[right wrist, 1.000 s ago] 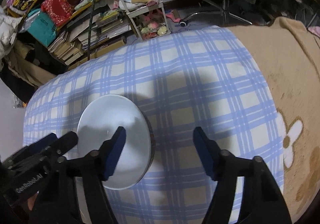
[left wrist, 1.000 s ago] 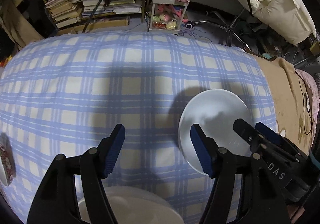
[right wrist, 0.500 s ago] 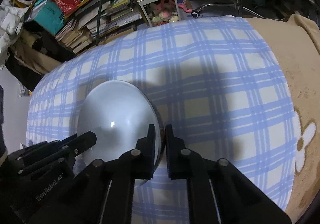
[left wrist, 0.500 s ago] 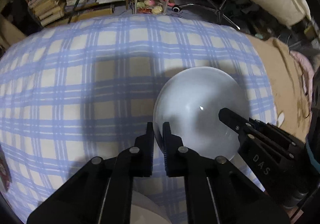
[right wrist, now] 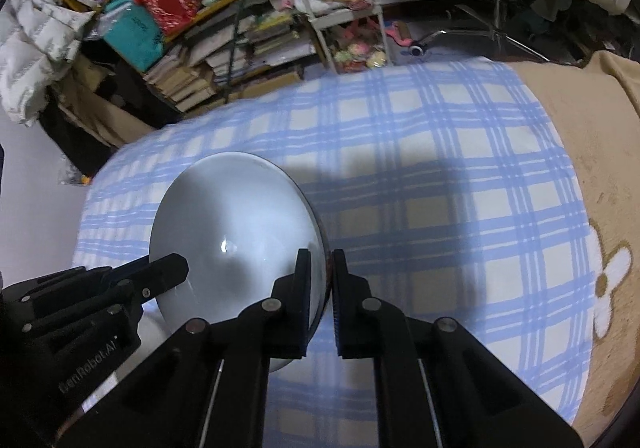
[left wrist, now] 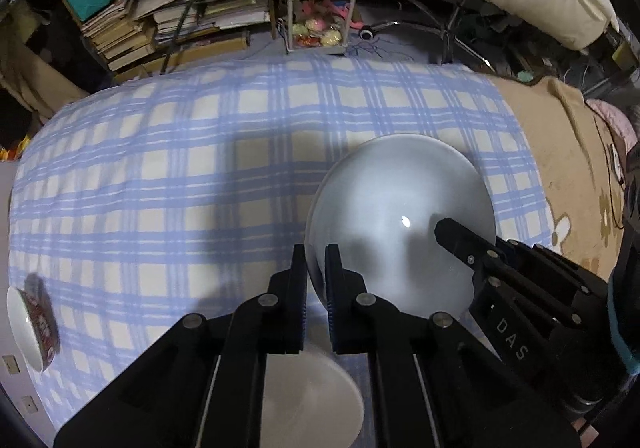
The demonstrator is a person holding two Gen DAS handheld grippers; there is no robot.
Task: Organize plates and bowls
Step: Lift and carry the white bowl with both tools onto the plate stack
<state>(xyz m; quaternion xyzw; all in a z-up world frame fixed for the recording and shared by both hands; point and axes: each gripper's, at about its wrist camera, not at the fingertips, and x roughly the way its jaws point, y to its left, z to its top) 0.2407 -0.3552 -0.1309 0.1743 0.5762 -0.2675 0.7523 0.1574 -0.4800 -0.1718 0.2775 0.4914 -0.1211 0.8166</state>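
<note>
While both grippers pinch it, a white plate (left wrist: 400,224) sits between them. The left gripper (left wrist: 316,268) fingers clamp its left rim; the right gripper (right wrist: 322,272) fingers clamp its right rim.

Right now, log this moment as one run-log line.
left gripper: shut on white bowl rim | right gripper: shut on opposite rim | bowl over blue plaid cloth

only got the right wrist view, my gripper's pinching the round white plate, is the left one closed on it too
observer: yes, the left gripper is shut on the round white plate, on its opposite rim.
operator: anything under that gripper
observer: a second plain white dish shows beneath its fingers.
operator: other dishes around
observer: a white bowl with a red patterned outside sits at the left edge of the blue checked cloth.
</note>
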